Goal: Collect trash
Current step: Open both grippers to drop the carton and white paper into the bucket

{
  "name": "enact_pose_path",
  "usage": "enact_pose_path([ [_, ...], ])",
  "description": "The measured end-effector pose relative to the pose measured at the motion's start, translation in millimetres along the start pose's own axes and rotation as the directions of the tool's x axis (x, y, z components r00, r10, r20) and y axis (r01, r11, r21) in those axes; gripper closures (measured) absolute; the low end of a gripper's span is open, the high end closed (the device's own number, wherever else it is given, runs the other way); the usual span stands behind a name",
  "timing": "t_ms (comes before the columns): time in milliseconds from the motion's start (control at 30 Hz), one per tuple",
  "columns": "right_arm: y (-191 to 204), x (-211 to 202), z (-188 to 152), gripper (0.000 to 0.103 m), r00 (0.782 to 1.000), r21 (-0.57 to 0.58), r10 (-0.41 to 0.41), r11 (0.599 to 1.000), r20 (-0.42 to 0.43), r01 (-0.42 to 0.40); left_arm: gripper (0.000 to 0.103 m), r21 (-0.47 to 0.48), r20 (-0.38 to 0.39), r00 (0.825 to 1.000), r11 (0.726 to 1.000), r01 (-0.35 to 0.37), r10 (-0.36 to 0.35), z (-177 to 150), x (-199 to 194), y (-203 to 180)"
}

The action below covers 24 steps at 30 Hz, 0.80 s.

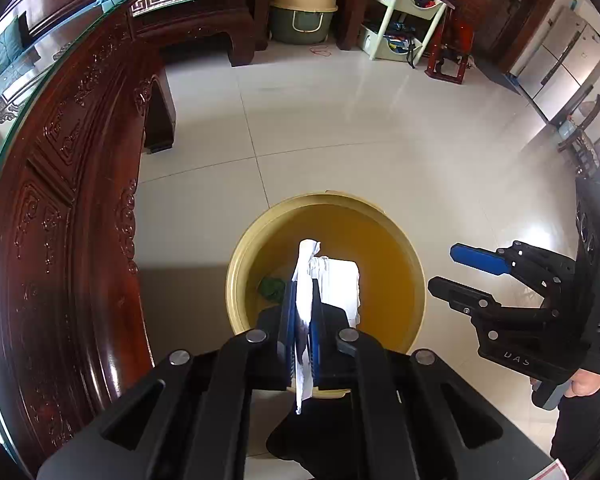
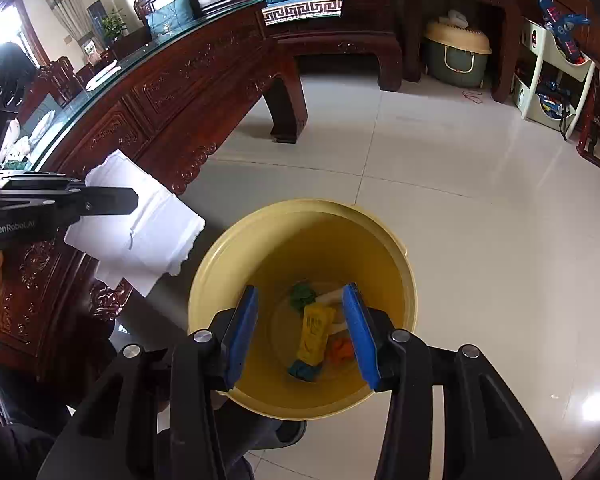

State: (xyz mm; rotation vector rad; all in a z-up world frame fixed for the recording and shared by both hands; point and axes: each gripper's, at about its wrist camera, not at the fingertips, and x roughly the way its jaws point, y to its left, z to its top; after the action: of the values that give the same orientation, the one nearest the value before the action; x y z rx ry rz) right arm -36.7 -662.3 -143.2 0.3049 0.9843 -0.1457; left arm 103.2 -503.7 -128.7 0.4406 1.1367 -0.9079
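**White paper pinched over the yellow bin**

To the left of both tools runs the carved dark wooden desk [image 1: 72, 184], its glass top cut off by the edge of the left wrist view. What lies on that top is too distorted to make out.

The left tool [image 1: 304, 304] is closed down on a sheet of white paper [image 1: 306, 280], its blue pads [image 1: 288, 320] pressed against both faces of the sheet. Seen edge-on from this tool's own camera, the paper hides much of what lies beyond it. In the right wrist view the same paper [image 2: 136, 224] hangs out flat past the tool's black finger, off to the left of the bin's rim and in front of the desk's side.

Straight ahead of and below both tools stands the yellow bin [image 2: 380, 240] on the tiled floor [image 1: 340, 120]. At its bottom lie a green crumpled scrap [image 2: 302, 296], a yellow wrapper [image 2: 315, 332], something orange [image 2: 340, 350] and a teal scrap [image 2: 302, 372]; the right tool's pads partly cover them.

The right tool [image 2: 306, 334] is spread wide and holds nothing, poised above the bin's opening.
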Motion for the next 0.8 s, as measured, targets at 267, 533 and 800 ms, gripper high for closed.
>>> enact_pose_path([
  [267, 0, -6, 2, 0.059, 1.0, -0.025, -0.006, 1.0, 0.001, 0.006, 0.096, 0.013, -0.023, 1.0, 1.0, -0.006, 0.006, 2, 11, -5],
  [533, -5, -3, -1, 0.059, 1.0, -0.018, -0.004, 1.0, -0.006, 0.004, 0.093, 0.016, -0.056, 0.998, 1.0, 0.012, -0.011, 11, 28, -8],
  [800, -10, -3, -3, 0.059, 1.0, -0.009, -0.007, 1.0, -0.008, 0.007, 0.022, 0.059, 0.031, 0.999, 0.998, -0.021, 0.019, 14, 17, -11],
])
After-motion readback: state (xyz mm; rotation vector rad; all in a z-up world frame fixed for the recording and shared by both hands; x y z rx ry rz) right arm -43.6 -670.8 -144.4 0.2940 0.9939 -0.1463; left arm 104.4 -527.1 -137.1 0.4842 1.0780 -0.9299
